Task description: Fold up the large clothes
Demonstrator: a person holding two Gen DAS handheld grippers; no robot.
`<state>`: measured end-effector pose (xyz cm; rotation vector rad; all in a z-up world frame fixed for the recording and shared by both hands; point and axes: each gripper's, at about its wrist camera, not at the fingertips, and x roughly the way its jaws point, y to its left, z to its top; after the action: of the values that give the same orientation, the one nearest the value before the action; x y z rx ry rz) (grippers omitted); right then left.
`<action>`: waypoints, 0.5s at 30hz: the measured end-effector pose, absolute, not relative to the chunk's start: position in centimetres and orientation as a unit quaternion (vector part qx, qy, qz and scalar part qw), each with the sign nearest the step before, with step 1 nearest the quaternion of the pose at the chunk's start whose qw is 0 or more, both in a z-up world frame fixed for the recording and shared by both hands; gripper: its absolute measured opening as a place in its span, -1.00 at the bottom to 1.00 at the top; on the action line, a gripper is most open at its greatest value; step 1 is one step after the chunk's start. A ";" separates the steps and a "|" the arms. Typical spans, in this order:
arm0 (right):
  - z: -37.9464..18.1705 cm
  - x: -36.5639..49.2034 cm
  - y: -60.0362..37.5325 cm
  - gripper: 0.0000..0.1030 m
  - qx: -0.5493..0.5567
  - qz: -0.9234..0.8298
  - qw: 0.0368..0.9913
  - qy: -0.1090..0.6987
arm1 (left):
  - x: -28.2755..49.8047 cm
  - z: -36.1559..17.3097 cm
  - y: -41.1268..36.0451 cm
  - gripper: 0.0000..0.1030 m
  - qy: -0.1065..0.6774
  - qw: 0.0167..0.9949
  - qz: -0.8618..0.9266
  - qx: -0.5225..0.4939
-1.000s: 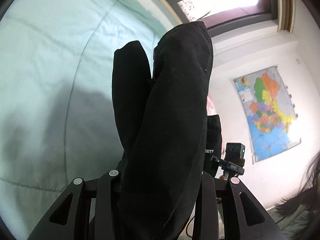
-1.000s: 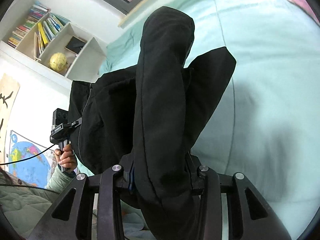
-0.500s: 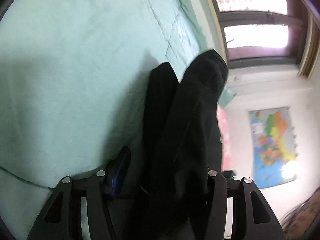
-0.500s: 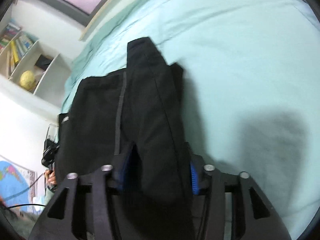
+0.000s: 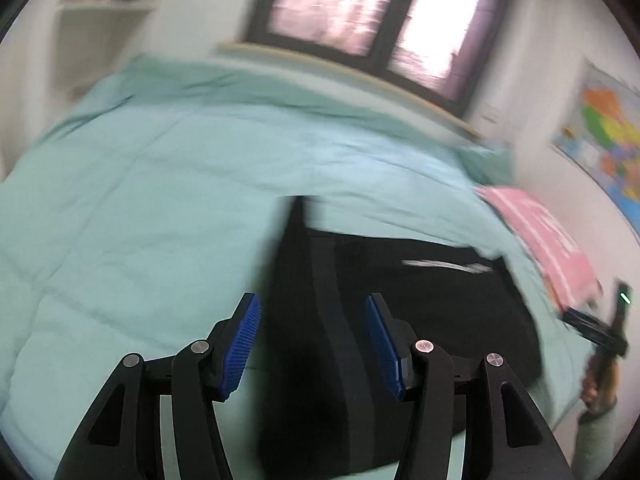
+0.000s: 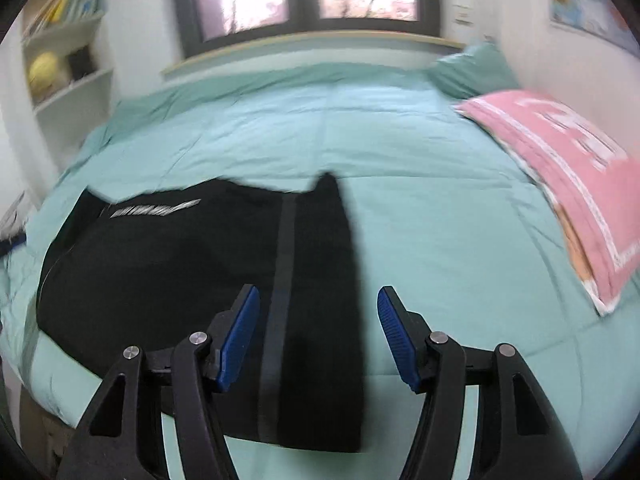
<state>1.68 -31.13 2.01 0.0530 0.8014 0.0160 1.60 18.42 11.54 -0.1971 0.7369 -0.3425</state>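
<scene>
Both claws (image 5: 312, 340) (image 6: 318, 336) gaping, garment (image 6: 180, 272) lying beneath

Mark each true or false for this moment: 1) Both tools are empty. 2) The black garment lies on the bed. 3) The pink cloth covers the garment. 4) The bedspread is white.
1) True: left tool and right tool hold nothing.
2) True: the black garment lies on the bed.
3) False: the pink cloth lies apart from it.
4) False: the bedspread is light green.
</scene>
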 end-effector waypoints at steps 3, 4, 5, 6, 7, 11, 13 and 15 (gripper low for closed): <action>0.0 4.0 -25.8 0.26 0.010 0.032 0.907 0.419 | 1.4 10.4 11.5 0.10 0.385 0.896 -0.214 -0.058; -0.5 4.9 -24.7 0.26 0.009 0.034 0.904 0.426 | 1.4 9.6 9.1 0.10 0.398 0.890 -0.216 -0.047; -1.7 5.8 -23.4 0.26 0.015 0.048 0.897 0.440 | 1.7 8.4 8.0 0.10 0.412 0.884 -0.217 -0.038; -2.9 6.2 -23.0 0.26 0.023 0.061 0.890 0.451 | 2.4 6.9 6.6 0.10 0.430 0.876 -0.217 -0.032; -4.2 6.6 -22.1 0.26 0.024 0.064 0.884 0.462 | 3.3 4.4 5.3 0.10 0.463 0.859 -0.216 -0.031; -8.7 8.0 -21.0 0.26 0.011 0.027 0.871 0.491 | 5.3 -0.6 3.6 0.13 0.477 0.860 -0.180 -0.009; -9.0 8.1 -20.9 0.26 0.011 0.021 0.870 0.492 | 5.7 -0.4 4.0 0.13 0.485 0.857 -0.173 -0.031; -8.7 8.0 -21.1 0.26 0.021 0.015 0.869 0.494 | 5.3 0.5 3.9 0.13 0.480 0.861 -0.163 -0.027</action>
<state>8.02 -21.06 -8.67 0.0448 1.0343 0.0321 5.31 3.93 0.45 -0.0569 1.0079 -0.3418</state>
